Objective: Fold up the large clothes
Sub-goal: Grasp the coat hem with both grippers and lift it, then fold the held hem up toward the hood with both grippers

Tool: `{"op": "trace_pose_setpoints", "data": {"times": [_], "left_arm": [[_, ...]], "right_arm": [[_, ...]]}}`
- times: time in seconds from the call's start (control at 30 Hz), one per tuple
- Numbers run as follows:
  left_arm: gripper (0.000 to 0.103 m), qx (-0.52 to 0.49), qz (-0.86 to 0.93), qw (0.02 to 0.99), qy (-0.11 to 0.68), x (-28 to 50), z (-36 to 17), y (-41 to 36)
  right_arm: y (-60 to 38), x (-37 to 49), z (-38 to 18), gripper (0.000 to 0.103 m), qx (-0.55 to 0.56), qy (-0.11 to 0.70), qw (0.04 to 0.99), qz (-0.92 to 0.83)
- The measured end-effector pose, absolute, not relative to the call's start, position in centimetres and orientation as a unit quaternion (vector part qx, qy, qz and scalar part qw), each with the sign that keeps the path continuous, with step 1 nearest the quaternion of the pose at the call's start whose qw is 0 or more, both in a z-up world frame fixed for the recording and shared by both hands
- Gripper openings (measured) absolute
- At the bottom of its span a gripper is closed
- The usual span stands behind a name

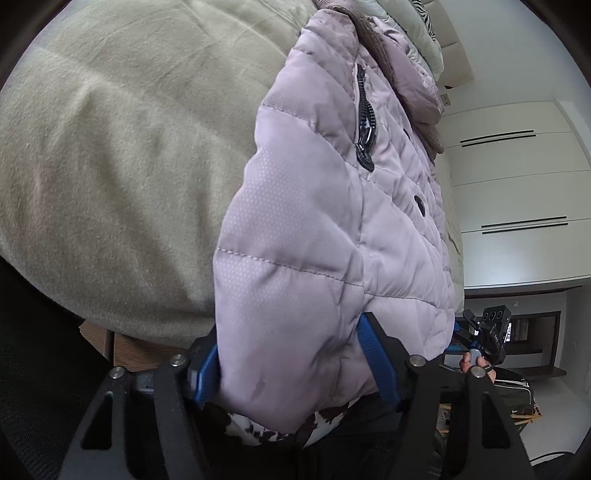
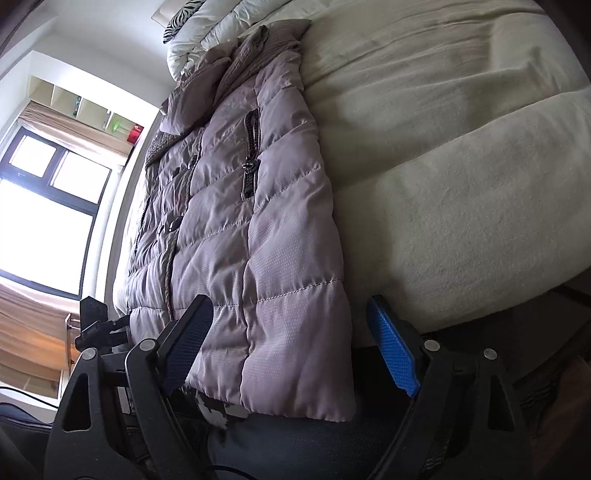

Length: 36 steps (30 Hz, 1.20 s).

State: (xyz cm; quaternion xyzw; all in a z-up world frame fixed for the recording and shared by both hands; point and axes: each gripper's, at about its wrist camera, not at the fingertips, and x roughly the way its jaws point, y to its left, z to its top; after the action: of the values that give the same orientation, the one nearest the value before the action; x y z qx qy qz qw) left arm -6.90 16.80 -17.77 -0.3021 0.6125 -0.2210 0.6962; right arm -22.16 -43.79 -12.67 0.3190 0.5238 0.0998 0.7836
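A pale lilac quilted jacket [image 1: 314, 221] lies lengthwise on the bed with its hem toward me and its zip pocket and snaps facing up. In the left wrist view, my left gripper [image 1: 291, 339] has its blue pads [image 1: 376, 354] pressed on one puffy hem corner, which fills the gap. In the right wrist view the same jacket [image 2: 258, 221] shows its other hem corner between the fingers of my right gripper [image 2: 288, 306]. It stands open: one finger lies over the fabric, and the blue pad [image 2: 391, 350] is apart from the jacket's edge.
A beige fleece blanket [image 2: 461, 166] covers the bed on both sides of the jacket. A white duvet [image 2: 221, 29] and a zebra pillow [image 2: 181, 22] lie at the head. There is a window [image 2: 44, 206] on one side and white wardrobe doors [image 1: 517, 177] on the other. Dark trousers [image 2: 295, 443] are below the hem.
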Motion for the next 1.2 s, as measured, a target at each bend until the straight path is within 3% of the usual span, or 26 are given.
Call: {"op": "trace_pose_setpoints", "data": {"times": [0.03,0.1,0.33,0.5,0.7,0.93,1.2], "left_arm": [[0.059,-0.302,-0.225,0.697,0.611,-7.0,-17.7,16.7],[0.048,-0.299,-0.235,0.698,0.607,-6.8,-17.4,16.3],[0.018,-0.270,-0.246,0.718,0.592,-7.2,-15.9,15.6],[0.010,-0.215,-0.250,0.747,0.578,-8.4,-13.9,14.6],[0.009,-0.197,-0.255,0.737,0.594,-10.9,-13.0,14.8],[0.009,-0.182,-0.273,0.693,0.642,-14.6,-12.5,15.3],[0.009,-0.346,-0.334,0.710,0.515,-9.1,-5.6,17.8]], "right_arm": [[-43.5,-22.0,-12.7,0.084,0.319,0.527,0.781,0.103],[-43.1,-21.8,-13.1,0.063,0.326,0.538,0.769,0.111],[-42.8,-22.3,-15.0,0.032,0.361,0.556,0.741,0.106],[-41.9,-22.2,-14.5,0.012,0.335,0.558,0.753,0.100],[-40.1,-23.5,-12.6,0.007,0.284,0.568,0.765,0.103],[-39.5,-29.2,-10.8,0.007,0.316,0.571,0.748,0.121],[-39.3,-25.8,-5.8,0.006,0.384,0.465,0.778,0.173]]}}
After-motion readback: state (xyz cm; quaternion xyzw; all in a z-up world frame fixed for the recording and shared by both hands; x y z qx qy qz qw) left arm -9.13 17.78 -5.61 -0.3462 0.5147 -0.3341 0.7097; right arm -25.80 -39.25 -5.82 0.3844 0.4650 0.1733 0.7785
